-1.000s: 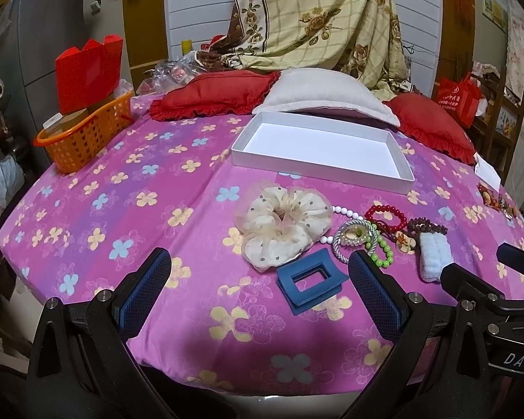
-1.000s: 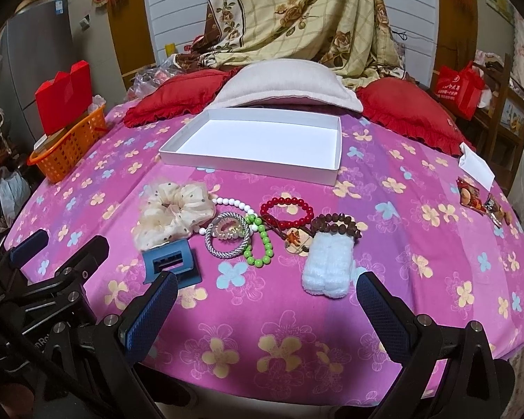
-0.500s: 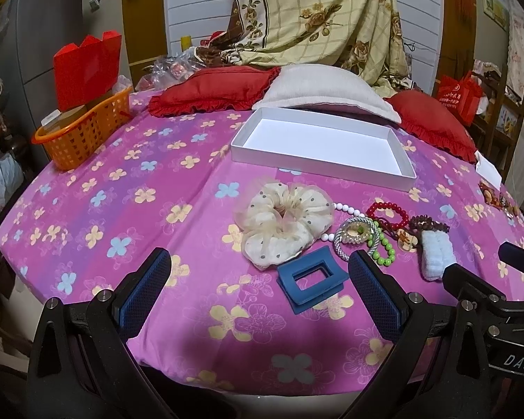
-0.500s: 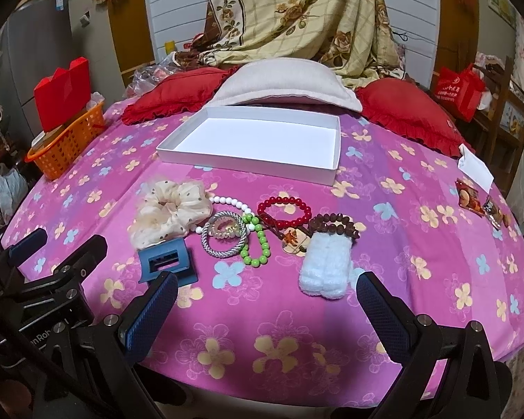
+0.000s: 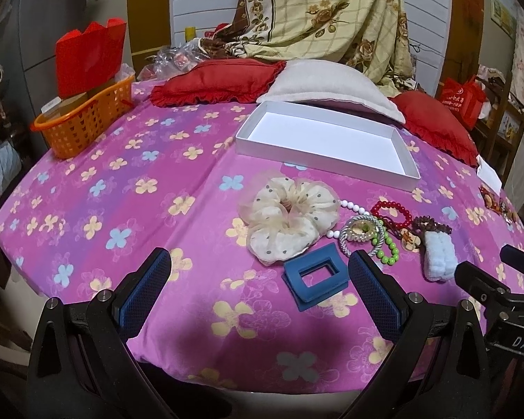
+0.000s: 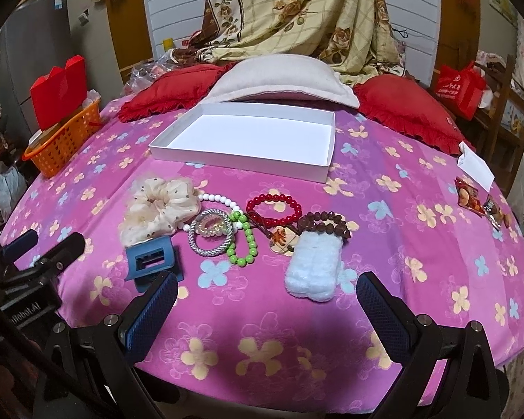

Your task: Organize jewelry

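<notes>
Both tools hang over the near edge of the bed, jaws wide apart and holding nothing. The left tool shows at 6 o'clock in its own view, the right tool likewise in its own.

The jewelry lies in a loose row across the pink flowered cover, between the tools and the white tray, which sits empty at 12 o'clock in front of the pillows. From left to right in the right view: the cream scrunchie, the blue clip touching its near side, white beads partly under the scrunchie, a silver bangle around a small coil tie, green beads, red beads, brown beads and a fluffy white band lying against them.

Nothing is in the tray yet, so the job is at its start. The sensible first pick for the left tool is the clip, just inside its right finger at 5 o'clock: it is rigid and lies apart from the strands. Come down over its short sides and close gently. For the right tool, the band at 12 o'clock is nearest; pinch it across the middle and lift straight up, since the brown beads touch it and may drag along. The overlapping beads are best left until their neighbours are cleared.
</notes>
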The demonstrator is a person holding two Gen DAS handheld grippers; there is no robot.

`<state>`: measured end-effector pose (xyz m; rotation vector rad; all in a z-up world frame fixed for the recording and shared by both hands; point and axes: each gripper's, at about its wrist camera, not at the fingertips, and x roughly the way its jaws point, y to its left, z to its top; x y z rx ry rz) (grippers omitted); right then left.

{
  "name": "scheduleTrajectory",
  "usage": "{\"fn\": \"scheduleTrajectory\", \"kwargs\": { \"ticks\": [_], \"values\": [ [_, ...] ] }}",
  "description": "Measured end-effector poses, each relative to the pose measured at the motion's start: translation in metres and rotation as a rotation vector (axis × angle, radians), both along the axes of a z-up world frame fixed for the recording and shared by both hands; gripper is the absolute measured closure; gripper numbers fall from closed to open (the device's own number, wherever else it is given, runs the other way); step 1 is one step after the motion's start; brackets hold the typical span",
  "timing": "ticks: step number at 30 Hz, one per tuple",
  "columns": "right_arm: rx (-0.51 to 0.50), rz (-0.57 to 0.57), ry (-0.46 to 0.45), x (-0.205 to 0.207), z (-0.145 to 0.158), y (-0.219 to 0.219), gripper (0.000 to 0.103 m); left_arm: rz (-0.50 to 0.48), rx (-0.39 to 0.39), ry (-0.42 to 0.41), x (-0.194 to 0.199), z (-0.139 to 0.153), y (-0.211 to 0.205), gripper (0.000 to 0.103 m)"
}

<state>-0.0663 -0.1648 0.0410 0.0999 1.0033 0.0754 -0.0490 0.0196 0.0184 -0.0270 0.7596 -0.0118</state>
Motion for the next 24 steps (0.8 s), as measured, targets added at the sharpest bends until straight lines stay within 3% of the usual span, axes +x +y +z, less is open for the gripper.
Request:
{"fn": "scheduleTrajectory", "kwargs": {
  "ticks": [15,21,24],
  "values": [
    [0.066,0.044,0.038,0.009,-0.023,-0.018,0.003,0.024,-0.059,0.071,0.019,-0.006,0.024,0.001],
    [0.094,0.113,0.039,0.019,-0.034,-0.010,0.025,0.007,-0.079,0.088,0.027,-0.007,0.026,0.001],
    [0.108,0.162,0.025,0.027,-0.038,-0.002,0.043,-0.028,-0.086,0.106,0.028,-0.011,0.020,0.001]
  ]
}}
